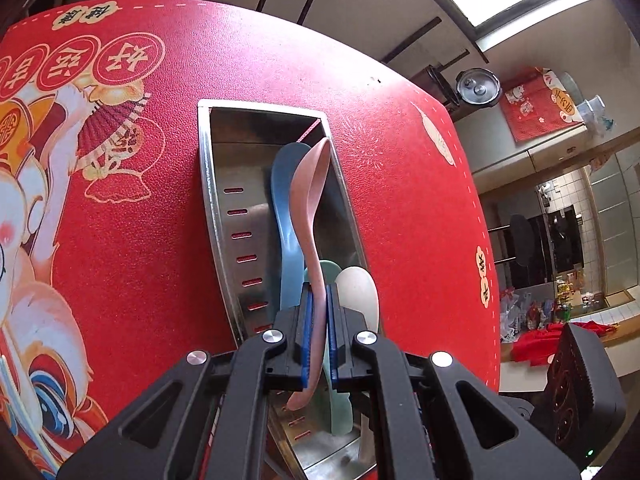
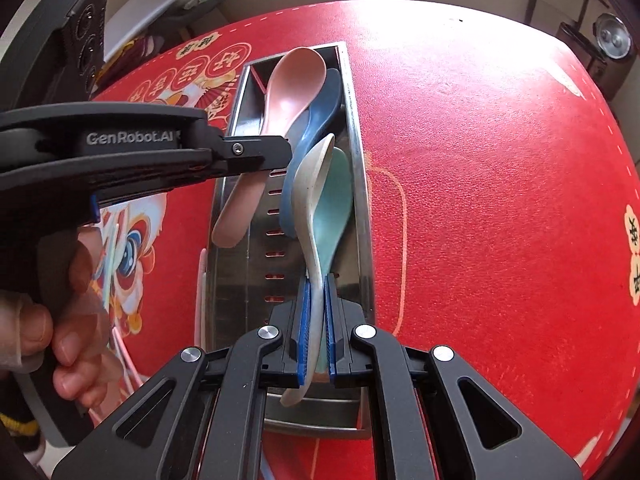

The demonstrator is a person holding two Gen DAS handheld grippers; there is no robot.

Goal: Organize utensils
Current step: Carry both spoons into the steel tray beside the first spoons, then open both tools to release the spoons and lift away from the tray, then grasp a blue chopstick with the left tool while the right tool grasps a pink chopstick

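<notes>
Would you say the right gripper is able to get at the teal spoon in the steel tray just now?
Probably not yet: the right gripper is shut on the white spoon, which lies over the teal spoon in the steel tray.

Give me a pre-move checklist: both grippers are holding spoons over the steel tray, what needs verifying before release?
1. Left gripper shut on the pink spoon handle: ok.
2. Right gripper shut on the white spoon handle: ok.
3. Pink spoon bowl over the steel tray, not the red mat: ok.
4. White spoon lined up along the tray, above the teal spoon: ok.
5. Blue spoon already inside the tray: ok.
6. Whether either held spoon already rests on the ones beneath: cannot tell.
</notes>
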